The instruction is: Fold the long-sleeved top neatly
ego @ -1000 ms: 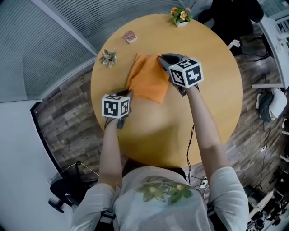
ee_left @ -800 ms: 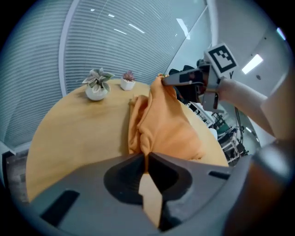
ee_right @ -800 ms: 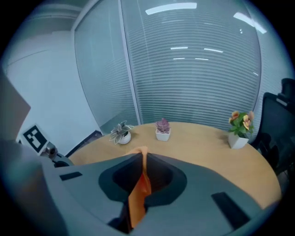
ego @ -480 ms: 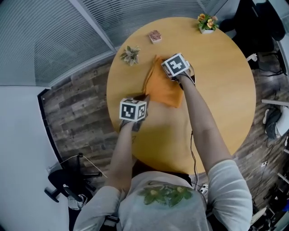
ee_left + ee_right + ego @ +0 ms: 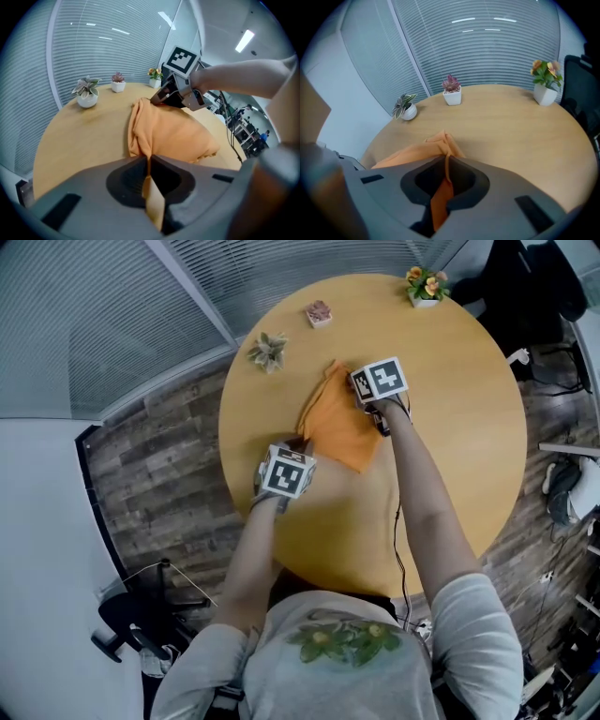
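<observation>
Looking steeply down on a round wooden table (image 5: 450, 456), with a person's two arms reaching out over it, each hand carrying a gripper.

Holding an orange long-sleeved top (image 5: 337, 423) between the two tools, left of the table's middle, already gathered into a compact, several-layered bundle. Sagging onto the wood along most of its length; hard telling whether the far end is fully down.

Pinching the near corner with the left gripper (image 5: 146, 161), jaws pressed together on a thin ridge of orange cloth, a strip of it running back between them.

Pinching the far end with the right gripper (image 5: 446, 160) in the same way, jaws closed tight on a fold of fabric, tool angled downward toward the tabletop.

Gripping opposite ends, most likely, for keeping the layers stretched and even, so the fold lands flat with its edges lined up rather than bunching. Probably nearing the end of laying this fold down, with letting go and smoothing to follow.

Standing along the far rim, well apart from the cloth: three small potted plants (image 5: 269, 350), out of the working area.
</observation>
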{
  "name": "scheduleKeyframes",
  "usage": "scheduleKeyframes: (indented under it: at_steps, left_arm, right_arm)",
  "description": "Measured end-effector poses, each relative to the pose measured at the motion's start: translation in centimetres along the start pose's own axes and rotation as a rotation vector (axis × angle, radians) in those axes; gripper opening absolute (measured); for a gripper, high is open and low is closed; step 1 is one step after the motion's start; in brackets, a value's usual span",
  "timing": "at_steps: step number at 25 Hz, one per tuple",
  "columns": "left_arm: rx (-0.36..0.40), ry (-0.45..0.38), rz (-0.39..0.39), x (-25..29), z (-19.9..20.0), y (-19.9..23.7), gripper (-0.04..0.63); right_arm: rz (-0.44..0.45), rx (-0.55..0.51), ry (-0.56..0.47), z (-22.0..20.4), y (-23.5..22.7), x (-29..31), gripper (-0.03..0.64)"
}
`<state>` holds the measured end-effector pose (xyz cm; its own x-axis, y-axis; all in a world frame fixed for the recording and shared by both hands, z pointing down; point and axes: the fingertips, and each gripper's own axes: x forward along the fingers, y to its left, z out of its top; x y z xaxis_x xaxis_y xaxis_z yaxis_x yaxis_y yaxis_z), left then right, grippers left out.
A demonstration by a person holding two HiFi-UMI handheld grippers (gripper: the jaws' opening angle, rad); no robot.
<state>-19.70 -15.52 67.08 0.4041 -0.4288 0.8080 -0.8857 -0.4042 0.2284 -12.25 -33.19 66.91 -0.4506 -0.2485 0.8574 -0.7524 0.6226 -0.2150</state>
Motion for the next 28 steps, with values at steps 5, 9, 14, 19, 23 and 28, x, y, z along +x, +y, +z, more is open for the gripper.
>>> scheduleKeyframes:
  at_steps: [5, 9, 14, 19, 23, 28]
  left_arm:
    - [0.053, 0.066, -0.07, -1.4, -3.8, -3.8, 0.028]
    - [0.115, 0.103, -0.094, -2.5, -7.2, -7.3, 0.028]
    - [0.201, 0.104, -0.06, -2.5, -8.5, -8.8, 0.028]
    - [0.133, 0.112, -0.041, -3.4, -7.4, -8.1, 0.053]
    - [0.055, -0.002, 0.042, -5.8, -5.1, -6.6, 0.147]
    - [-0.046, -0.209, 0.1, -11.1, -1.7, -7.3, 0.149]
  right_arm:
    - [0.038, 0.076, -0.003, -6.1, 0.9, -2.9, 0.037]
    - [-0.017, 0.084, -0.013, -12.2, 2.1, -6.1, 0.035]
    - [-0.034, 0.295, -0.068, -17.7, 1.8, -8.8, 0.035]
    - [-0.049, 0.293, -0.147, -17.0, 1.8, -10.9, 0.074]
    - [-0.08, 0.323, -0.294, -15.7, 1.3, -15.4, 0.147]
    - [-0.107, 0.308, -0.518, -15.4, 2.3, -24.0, 0.147]
